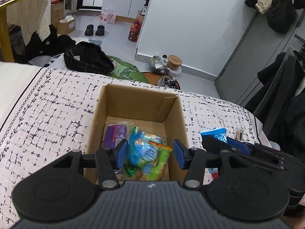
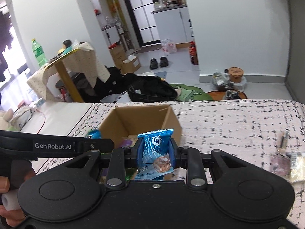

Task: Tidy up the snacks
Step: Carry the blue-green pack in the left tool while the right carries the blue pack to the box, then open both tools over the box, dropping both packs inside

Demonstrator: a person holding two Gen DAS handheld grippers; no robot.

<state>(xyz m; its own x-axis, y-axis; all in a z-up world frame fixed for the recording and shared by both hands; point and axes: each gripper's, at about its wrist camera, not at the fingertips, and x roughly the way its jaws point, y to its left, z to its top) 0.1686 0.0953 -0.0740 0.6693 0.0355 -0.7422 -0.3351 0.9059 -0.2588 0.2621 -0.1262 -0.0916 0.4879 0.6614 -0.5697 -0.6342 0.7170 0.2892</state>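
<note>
An open cardboard box (image 1: 137,103) stands on the patterned bed cover (image 1: 47,105). A purple packet (image 1: 114,135) and a blue-and-green snack bag (image 1: 146,150) lie inside it. My left gripper (image 1: 150,154) hangs over the box's near side, open, its blue pads either side of the bag and not pressing it. Just right of the box, my right gripper (image 1: 215,141) is shut on a blue snack packet (image 1: 213,132). In the right wrist view that blue packet (image 2: 154,143) stands upright, pinched in the right gripper (image 2: 156,155), in front of the box (image 2: 141,118).
More small packets (image 2: 282,162) lie on the cover to the right, with a thin stick-like item (image 1: 240,133) near the bed's edge. A hand (image 2: 5,190) holds the left gripper's handle. Beyond the bed are a black bag (image 1: 87,59), shoes and a dark coat (image 1: 282,87).
</note>
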